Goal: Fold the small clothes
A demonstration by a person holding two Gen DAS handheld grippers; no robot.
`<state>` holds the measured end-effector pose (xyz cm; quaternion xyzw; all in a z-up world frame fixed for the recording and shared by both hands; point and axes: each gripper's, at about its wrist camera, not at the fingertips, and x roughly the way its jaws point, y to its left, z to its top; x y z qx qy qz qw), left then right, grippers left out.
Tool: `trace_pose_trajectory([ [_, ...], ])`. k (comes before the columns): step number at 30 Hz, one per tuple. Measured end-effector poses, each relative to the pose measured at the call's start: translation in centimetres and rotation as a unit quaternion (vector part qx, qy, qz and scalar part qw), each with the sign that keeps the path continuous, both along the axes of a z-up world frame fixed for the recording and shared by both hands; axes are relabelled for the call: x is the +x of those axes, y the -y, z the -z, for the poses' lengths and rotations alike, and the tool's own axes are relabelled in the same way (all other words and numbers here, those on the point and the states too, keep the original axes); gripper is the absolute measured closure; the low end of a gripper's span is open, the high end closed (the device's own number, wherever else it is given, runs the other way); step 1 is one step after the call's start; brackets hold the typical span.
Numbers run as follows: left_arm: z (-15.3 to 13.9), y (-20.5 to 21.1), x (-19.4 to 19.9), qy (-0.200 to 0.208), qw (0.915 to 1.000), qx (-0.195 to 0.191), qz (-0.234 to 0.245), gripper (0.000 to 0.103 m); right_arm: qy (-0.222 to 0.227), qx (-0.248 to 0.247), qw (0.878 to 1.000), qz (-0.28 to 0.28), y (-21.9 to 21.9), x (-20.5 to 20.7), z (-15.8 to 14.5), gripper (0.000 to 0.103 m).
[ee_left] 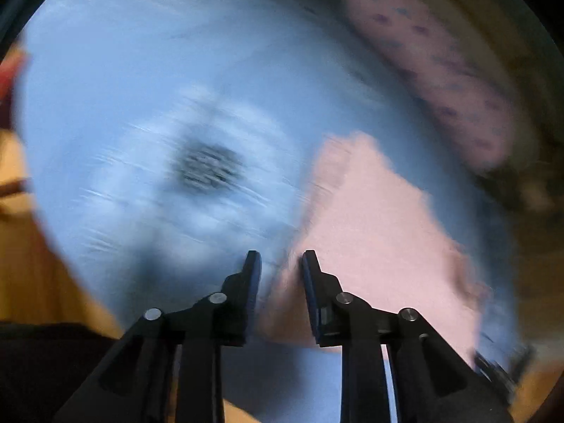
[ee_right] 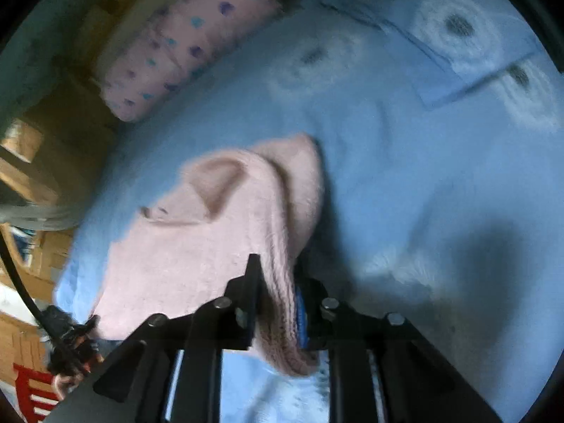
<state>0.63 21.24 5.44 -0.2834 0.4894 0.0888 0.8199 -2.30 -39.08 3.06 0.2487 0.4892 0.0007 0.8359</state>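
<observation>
Two handheld grippers are seen over a bed, each pointing steeply down at one small pink knitted garment [ee_right: 197,246] that is spread on a light blue bedsheet [ee_right: 405,176]. The right gripper [ee_right: 278,264] is clamped on the garment: a bunched, ribbed edge [ee_right: 282,335] is pinched between its two black fingers [ee_right: 252,282], and the cloth is drawn up from the sheet toward the jaws, so that a raised fold is formed along its right side. Farther from the jaws, a rounded opening in the knit is seen, and the rest of the garment is laid flat toward the left of the right wrist view. The left wrist view is heavily smeared. In it, the left gripper [ee_left: 280,261] is shown with its jaws nearly together, and pink fabric [ee_left: 370,229] is seen filling the narrow gap between the pads, so the garment appears to be gripped there too, though the exact contact cannot be made out through the blur. The sheet [ee_left: 141,70] is printed with pale ring motifs [ee_right: 458,24] with dark centres, one of which [ee_left: 208,169] is seen just beyond the left fingers. A pink bolster pillow [ee_right: 183,42] dotted in blue and purple is laid along the far edge of the bed, well apart from the garment, and it is seen again at the upper right of the left view [ee_left: 433,70]. Brown wooden surfaces are visible past the bed's edges.
</observation>
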Motion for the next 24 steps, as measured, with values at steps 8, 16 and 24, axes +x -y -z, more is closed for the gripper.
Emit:
trace_pose_trajectory([
  [8,-5.7,4.4,2.9,0.127,0.9849,0.052,0.105,0.097,0.087,-0.199,0.976,-0.038,-4.6,4.7,-4.1,0.028],
  [16,2.8,9.3,16.0,-0.087,0.9677,0.121,0.203,0.058,0.023,-0.233,0.958,-0.167,-8.0,15.8,-0.2,0.018],
  [24,2.8,9.1,15.5,-0.025,0.973,0.108,0.202,0.092,0.06,-0.158,0.978,-0.125,-6.3,15.1,-1.6,0.084],
])
